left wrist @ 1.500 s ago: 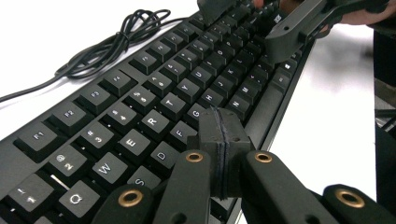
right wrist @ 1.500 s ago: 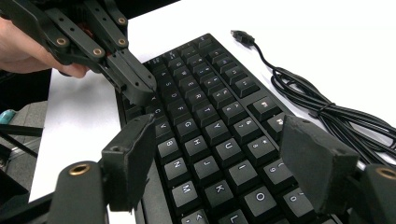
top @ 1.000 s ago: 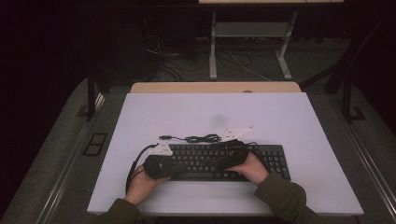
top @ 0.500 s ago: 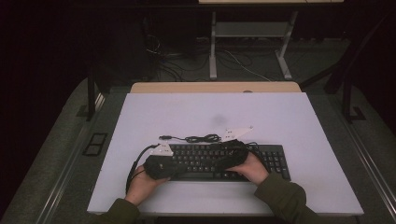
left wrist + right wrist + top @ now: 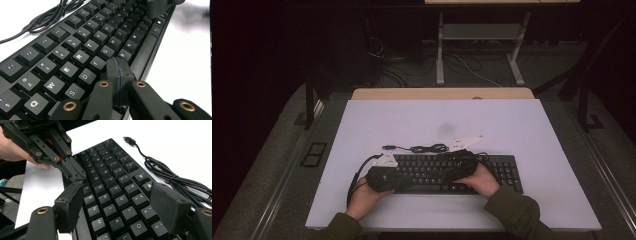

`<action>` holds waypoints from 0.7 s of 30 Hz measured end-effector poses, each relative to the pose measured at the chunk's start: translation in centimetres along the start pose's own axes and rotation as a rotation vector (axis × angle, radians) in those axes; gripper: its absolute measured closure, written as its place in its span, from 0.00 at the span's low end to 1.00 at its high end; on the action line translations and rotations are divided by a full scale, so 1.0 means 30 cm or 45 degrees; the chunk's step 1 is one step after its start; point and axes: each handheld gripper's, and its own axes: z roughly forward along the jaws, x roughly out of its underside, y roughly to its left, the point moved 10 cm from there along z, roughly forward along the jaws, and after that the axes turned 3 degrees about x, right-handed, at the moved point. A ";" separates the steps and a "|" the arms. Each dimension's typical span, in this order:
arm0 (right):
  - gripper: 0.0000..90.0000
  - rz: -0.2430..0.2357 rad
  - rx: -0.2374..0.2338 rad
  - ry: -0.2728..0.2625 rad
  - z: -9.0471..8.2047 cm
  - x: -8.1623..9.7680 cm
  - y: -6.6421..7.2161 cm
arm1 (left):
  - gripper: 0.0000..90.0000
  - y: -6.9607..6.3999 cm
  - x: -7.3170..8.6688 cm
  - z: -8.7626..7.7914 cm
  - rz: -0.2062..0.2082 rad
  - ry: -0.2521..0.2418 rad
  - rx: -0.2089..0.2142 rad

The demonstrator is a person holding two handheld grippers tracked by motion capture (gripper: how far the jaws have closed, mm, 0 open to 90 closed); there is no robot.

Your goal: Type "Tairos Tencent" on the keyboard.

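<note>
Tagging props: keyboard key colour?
Black keys with white letters; clearest in the left gripper view.

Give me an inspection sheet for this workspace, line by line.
Surface: white table top, bare apart from the items listed below.
Job's things: black keyboard lies flat near the front edge.
Clutter: nothing seen.
Grippers: left hand-held gripper is shut, its tips over the keys near F and V; right hand-held gripper is open, its jaws standing apart above the middle keys.
Cables: the keyboard's own cable lies bundled behind the keyboard, with its plug loose on the table; a gripper cable loops at the left.
Surroundings: dark floor; desk frame and floor wiring behind the table.
</note>
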 end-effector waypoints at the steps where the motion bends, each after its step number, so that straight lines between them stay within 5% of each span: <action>1: 0.30 -0.002 -0.001 0.000 0.000 0.000 0.000 | 0.99 0.001 -0.001 -0.001 -0.002 -0.003 -0.001; 12: 0.30 -0.003 0.000 0.001 0.001 0.000 0.000 | 0.99 0.011 -0.021 -0.018 -0.004 -0.035 -0.018; 21: 0.30 -0.004 -0.001 0.003 0.005 0.003 0.001 | 0.99 0.066 -0.039 -0.028 -0.025 -0.058 -0.071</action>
